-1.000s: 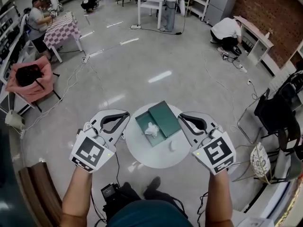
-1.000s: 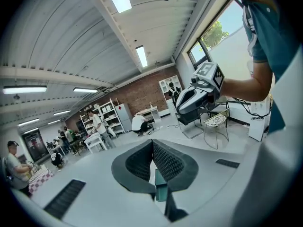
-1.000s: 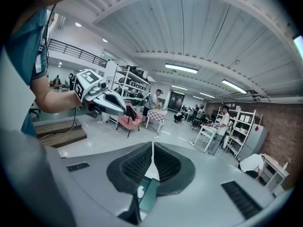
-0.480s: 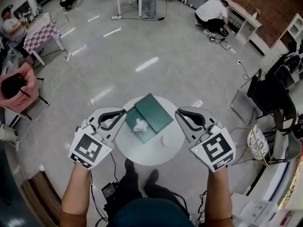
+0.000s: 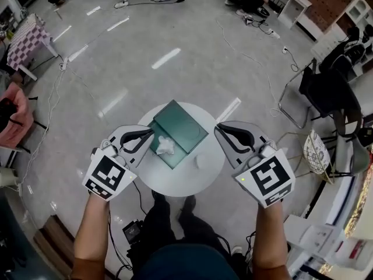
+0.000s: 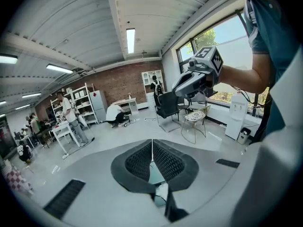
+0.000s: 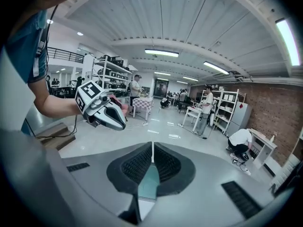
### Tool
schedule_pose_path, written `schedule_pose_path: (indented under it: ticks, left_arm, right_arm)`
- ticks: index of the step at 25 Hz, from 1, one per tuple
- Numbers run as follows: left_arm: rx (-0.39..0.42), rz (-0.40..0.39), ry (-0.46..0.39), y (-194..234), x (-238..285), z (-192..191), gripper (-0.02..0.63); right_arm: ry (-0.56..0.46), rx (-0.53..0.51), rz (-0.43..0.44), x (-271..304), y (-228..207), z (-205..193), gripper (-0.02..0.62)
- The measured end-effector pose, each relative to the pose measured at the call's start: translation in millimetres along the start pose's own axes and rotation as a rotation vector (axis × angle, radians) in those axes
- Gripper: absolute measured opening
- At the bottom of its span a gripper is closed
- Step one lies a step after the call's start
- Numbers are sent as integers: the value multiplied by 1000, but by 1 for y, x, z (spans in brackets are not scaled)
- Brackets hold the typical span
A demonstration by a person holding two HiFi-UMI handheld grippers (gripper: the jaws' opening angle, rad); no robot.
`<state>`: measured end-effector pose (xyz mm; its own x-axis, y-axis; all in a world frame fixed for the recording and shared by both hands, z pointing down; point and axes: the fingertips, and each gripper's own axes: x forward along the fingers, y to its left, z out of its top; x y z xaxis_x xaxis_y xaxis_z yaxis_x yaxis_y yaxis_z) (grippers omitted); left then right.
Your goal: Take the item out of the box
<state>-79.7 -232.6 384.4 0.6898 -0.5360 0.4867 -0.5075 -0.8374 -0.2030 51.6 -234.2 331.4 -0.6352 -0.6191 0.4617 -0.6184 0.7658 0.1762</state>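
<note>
While each gripper view catches only a green sliver past its own jaws, the head view shows the whole green box (image 5: 180,121) set cornerwise on the round surface (image 5: 189,182); a crumpled white item (image 5: 164,146) lies in its uncovered part, near the closed, empty left hand-held gripper (image 5: 150,133); the right hand-held gripper (image 5: 217,130) is also closed on nothing.

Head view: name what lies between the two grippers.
An open dark-green box holding a crumpled white item, on the round white table; the head view shows it.
</note>
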Motion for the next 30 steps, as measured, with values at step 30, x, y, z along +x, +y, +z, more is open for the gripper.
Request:
schedule_pose_path:
  ticks: [30]
  left_arm:
    - [-86,-335,377,-51,199,-253,181]
  right_arm:
    - [150,218,11,106,-39,-180,40]
